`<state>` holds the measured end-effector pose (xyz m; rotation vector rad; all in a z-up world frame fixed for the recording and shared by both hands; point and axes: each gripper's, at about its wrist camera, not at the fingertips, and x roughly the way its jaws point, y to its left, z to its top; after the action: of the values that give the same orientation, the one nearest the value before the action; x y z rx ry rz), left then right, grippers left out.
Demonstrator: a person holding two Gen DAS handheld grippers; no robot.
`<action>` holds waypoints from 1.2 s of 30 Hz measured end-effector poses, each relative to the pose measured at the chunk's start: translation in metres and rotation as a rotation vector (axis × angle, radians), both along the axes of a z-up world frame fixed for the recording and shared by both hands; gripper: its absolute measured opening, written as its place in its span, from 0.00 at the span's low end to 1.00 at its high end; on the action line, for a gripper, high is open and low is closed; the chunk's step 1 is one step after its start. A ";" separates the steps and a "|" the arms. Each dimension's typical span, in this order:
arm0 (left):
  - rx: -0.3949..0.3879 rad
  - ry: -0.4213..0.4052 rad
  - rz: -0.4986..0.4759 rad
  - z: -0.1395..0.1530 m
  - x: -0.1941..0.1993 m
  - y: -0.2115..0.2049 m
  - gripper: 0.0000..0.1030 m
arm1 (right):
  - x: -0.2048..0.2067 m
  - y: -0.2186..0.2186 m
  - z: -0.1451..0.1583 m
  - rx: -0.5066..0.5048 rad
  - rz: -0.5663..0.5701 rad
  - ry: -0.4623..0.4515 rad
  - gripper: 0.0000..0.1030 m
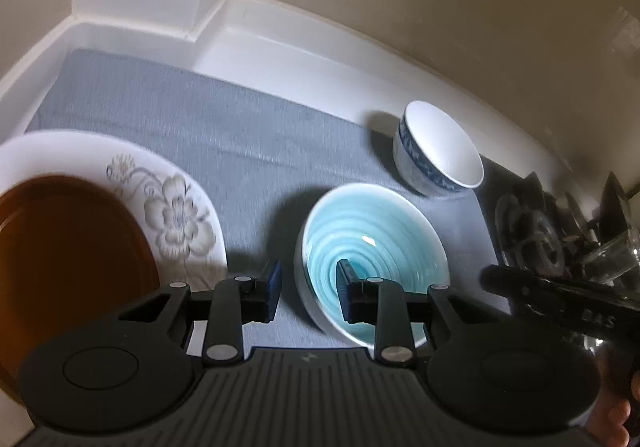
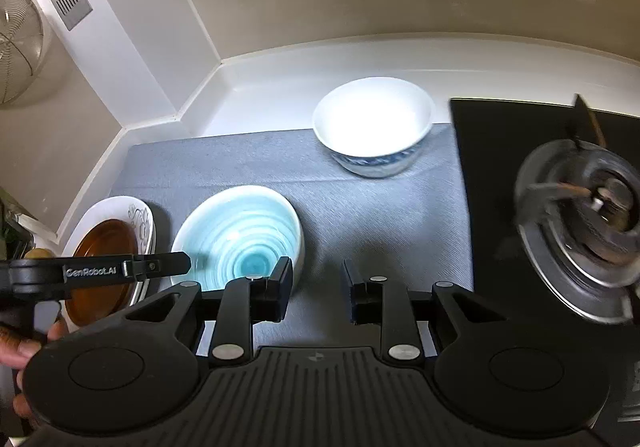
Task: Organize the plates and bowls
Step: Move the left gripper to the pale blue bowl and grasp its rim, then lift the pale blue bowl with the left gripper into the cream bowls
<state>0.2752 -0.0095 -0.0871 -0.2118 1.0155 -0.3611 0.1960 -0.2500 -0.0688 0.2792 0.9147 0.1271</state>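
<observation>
Hovering over the grey mat (image 1: 240, 151), the left gripper (image 1: 308, 287) straddles the teal bowl's (image 1: 372, 243) rim with narrow, empty jaws; the right gripper (image 2: 316, 287), equally narrow, holds nothing. Left lies an amber plate (image 1: 68, 247) on a floral plate (image 1: 180, 215); farthest stands the white bowl (image 1: 440, 147).

Bare grey mat (image 2: 360, 215) between bowls, stove burner (image 2: 580, 239) crowding right edge

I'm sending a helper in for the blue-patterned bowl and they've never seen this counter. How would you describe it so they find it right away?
Start at the grey mat on the white counter beside the gas stove. At the mat's far corner nearest the stove stands the small bowl. Unlike the wide turquoise ringed bowl and the stacked plates, it is deep, plain white inside, with a blue pattern around its outside.
</observation>
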 end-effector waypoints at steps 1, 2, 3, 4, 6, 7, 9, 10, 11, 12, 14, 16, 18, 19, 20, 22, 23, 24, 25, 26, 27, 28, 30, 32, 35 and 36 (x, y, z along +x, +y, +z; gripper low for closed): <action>0.007 -0.003 -0.006 0.000 0.001 0.000 0.31 | 0.005 0.002 -0.002 0.002 0.003 0.006 0.28; 0.013 -0.005 -0.011 0.000 0.003 -0.002 0.30 | 0.010 0.003 -0.006 0.007 0.007 0.015 0.28; 0.020 -0.010 -0.016 0.000 0.003 -0.002 0.30 | 0.015 0.005 -0.009 0.012 0.007 0.025 0.28; 0.025 -0.013 -0.022 -0.001 0.004 -0.002 0.28 | 0.019 0.006 -0.012 0.013 0.002 0.036 0.28; 0.032 -0.015 -0.036 -0.002 0.006 -0.003 0.21 | 0.026 0.008 -0.018 0.025 -0.001 0.057 0.28; 0.037 -0.015 -0.042 -0.003 0.006 -0.004 0.18 | 0.029 0.009 -0.021 0.032 -0.004 0.063 0.28; 0.047 -0.015 -0.050 -0.005 0.007 -0.004 0.14 | 0.032 0.011 -0.025 0.034 -0.007 0.073 0.28; 0.050 -0.015 -0.056 -0.007 0.007 -0.005 0.11 | 0.033 0.012 -0.027 0.037 -0.008 0.076 0.28; 0.051 -0.019 -0.059 -0.008 0.008 -0.006 0.11 | 0.034 0.014 -0.029 0.043 -0.007 0.079 0.28; 0.050 -0.023 -0.065 -0.008 0.008 -0.006 0.11 | 0.035 0.015 -0.031 0.048 -0.007 0.082 0.28; 0.056 -0.035 -0.076 -0.008 0.008 -0.007 0.11 | 0.036 0.016 -0.035 0.050 -0.010 0.086 0.27; 0.063 -0.045 -0.082 -0.008 0.006 -0.008 0.11 | 0.035 0.019 -0.037 0.044 -0.021 0.084 0.13; 0.059 -0.054 -0.086 -0.006 0.004 -0.008 0.10 | 0.033 0.021 -0.037 0.031 -0.033 0.075 0.10; 0.057 -0.063 -0.090 -0.005 0.002 -0.008 0.10 | 0.032 0.021 -0.038 0.033 -0.041 0.072 0.09; 0.057 -0.074 -0.097 -0.002 0.000 -0.009 0.10 | 0.029 0.022 -0.037 0.032 -0.048 0.067 0.09; 0.058 -0.092 -0.109 0.003 -0.005 -0.009 0.10 | 0.023 0.022 -0.034 0.028 -0.063 0.053 0.09; 0.055 -0.098 -0.114 0.006 -0.008 -0.008 0.10 | 0.018 0.023 -0.031 0.028 -0.071 0.044 0.09; 0.050 -0.104 -0.121 0.009 -0.011 -0.008 0.10 | 0.013 0.023 -0.027 0.028 -0.079 0.034 0.09; 0.043 -0.111 -0.130 0.013 -0.015 -0.008 0.10 | 0.008 0.022 -0.022 0.028 -0.088 0.025 0.09; 0.038 -0.123 -0.142 0.019 -0.019 -0.008 0.10 | 0.002 0.021 -0.018 0.030 -0.099 0.017 0.09; 0.033 -0.137 -0.155 0.025 -0.024 -0.008 0.10 | -0.005 0.021 -0.012 0.031 -0.110 0.010 0.09; 0.027 -0.150 -0.167 0.031 -0.029 -0.009 0.10 | -0.012 0.020 -0.005 0.028 -0.119 0.001 0.09; 0.011 -0.178 -0.196 0.045 -0.041 -0.011 0.10 | -0.028 0.018 0.008 0.019 -0.132 -0.019 0.09; -0.004 -0.186 -0.222 0.055 -0.053 -0.014 0.10 | -0.043 0.014 0.019 0.021 -0.151 -0.032 0.09; 0.002 -0.179 -0.273 0.062 -0.071 -0.022 0.11 | -0.069 0.007 0.029 0.036 -0.189 -0.029 0.09; 0.004 -0.169 -0.290 0.061 -0.076 -0.024 0.11 | -0.077 0.006 0.030 0.037 -0.198 -0.023 0.09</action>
<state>0.1988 -0.0336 -0.0260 -0.0288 0.8807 -0.6296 0.1190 -0.2443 -0.0384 0.4005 0.8580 -0.0352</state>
